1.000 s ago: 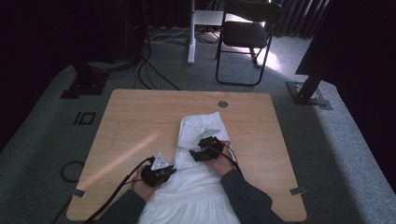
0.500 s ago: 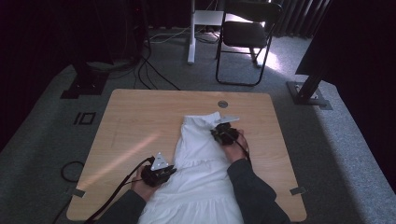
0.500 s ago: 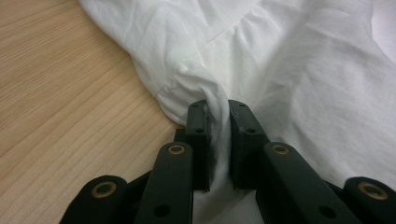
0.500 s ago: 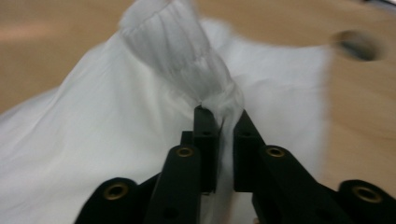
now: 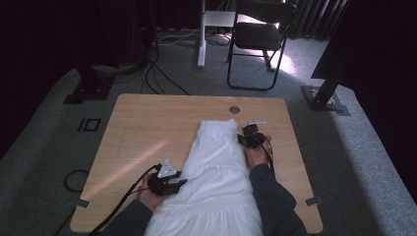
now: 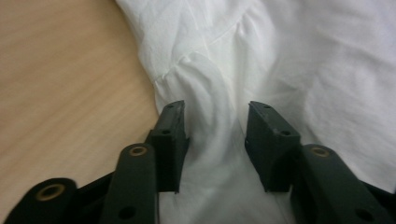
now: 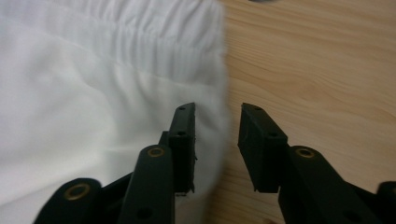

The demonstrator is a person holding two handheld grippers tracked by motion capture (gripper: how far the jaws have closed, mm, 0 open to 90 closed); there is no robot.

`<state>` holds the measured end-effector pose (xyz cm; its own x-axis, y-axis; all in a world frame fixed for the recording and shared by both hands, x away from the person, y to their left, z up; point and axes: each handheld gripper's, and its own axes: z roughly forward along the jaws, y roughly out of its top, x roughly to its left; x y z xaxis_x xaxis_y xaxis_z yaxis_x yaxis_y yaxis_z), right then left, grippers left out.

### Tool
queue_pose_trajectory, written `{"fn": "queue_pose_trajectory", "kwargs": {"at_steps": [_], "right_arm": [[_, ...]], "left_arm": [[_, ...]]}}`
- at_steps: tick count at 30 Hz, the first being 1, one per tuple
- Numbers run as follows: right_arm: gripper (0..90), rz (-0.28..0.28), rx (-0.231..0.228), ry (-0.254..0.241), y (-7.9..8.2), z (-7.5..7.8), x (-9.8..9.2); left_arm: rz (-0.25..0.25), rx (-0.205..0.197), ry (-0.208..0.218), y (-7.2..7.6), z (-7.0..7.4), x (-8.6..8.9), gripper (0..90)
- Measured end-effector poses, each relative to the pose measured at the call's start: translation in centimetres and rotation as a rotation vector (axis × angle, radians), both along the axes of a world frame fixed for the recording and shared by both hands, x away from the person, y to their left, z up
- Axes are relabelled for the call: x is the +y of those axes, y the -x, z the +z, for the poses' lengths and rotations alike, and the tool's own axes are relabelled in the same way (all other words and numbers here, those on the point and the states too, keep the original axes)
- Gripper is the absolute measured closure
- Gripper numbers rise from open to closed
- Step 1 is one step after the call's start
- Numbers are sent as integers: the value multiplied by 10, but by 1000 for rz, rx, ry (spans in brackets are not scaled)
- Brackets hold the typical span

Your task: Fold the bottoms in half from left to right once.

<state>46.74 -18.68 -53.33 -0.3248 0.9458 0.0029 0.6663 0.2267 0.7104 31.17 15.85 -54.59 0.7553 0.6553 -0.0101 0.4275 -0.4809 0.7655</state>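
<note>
Your left gripper (image 5: 183,182) and right gripper (image 5: 245,136) have both just been opening; their jaws stand parted, gripping nothing.

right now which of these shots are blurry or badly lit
High view: dark surroundings, a sunlit patch by the chair, a pale light streak across the table. Right gripper view: the white garment has a smeared edge. Left gripper view: cloth folds sharp, evenly lit.

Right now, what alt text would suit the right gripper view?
Two black jaws of the right tool stand apart over the edge of a white garment, its gathered band at the top, lying on a wooden table.
</note>
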Motion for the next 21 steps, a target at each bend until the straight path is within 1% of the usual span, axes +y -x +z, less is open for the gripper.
{"fn": "queue_pose_trajectory", "kwargs": {"at_steps": [1,2,4,5,6,7,8,10,11,12,13,15,16,17,18,19,20,21], "right_arm": [[607,-30,2,2,-1,0,-4],[600,-46,4,-3,-2,1,-8],[553,-45,-11,-23,-1,6,-13],[541,-30,-26,-44,1,11,-15],[530,-19,-37,-57,2,15,-16],[515,-8,-46,-66,2,17,-17],[498,11,-55,-85,2,21,-16],[452,44,-56,-106,1,25,-12],[427,52,-56,-114,0,26,-10],[386,62,-49,-116,-2,26,-7],[341,64,-40,-107,-5,26,-4],[244,88,-14,-98,-11,22,2],[199,93,10,-97,-15,20,5],[199,93,10,-97,-15,20,5],[179,101,22,-92,-20,16,6],[138,103,35,-61,-27,9,10],[137,102,45,-57,-30,5,11],[126,103,67,-65,-33,2,11]], "left_arm": [[3,-8,14,-1,4,2,565],[8,-17,25,-2,9,5,553],[21,-45,30,-6,19,8,543],[27,-60,24,-9,25,9,531],[34,-69,26,-12,29,9,526],[39,-84,29,-18,36,7,526],[40,-98,29,-24,41,6,520],[44,-115,33,-37,49,2,500],[58,-116,38,-48,53,-1,489],[70,-99,59,-59,55,-3,463],[86,-88,78,-69,57,-4,446],[114,-54,114,-90,57,-7,434],[135,-37,126,-99,56,-8,410],[135,-37,126,-99,56,-8,393],[174,-11,131,-116,51,-10,393],[191,-10,133,-122,48,-12,380],[200,1,126,-128,45,-13,377],[209,-1,115,-132,42,-16,368]]}}
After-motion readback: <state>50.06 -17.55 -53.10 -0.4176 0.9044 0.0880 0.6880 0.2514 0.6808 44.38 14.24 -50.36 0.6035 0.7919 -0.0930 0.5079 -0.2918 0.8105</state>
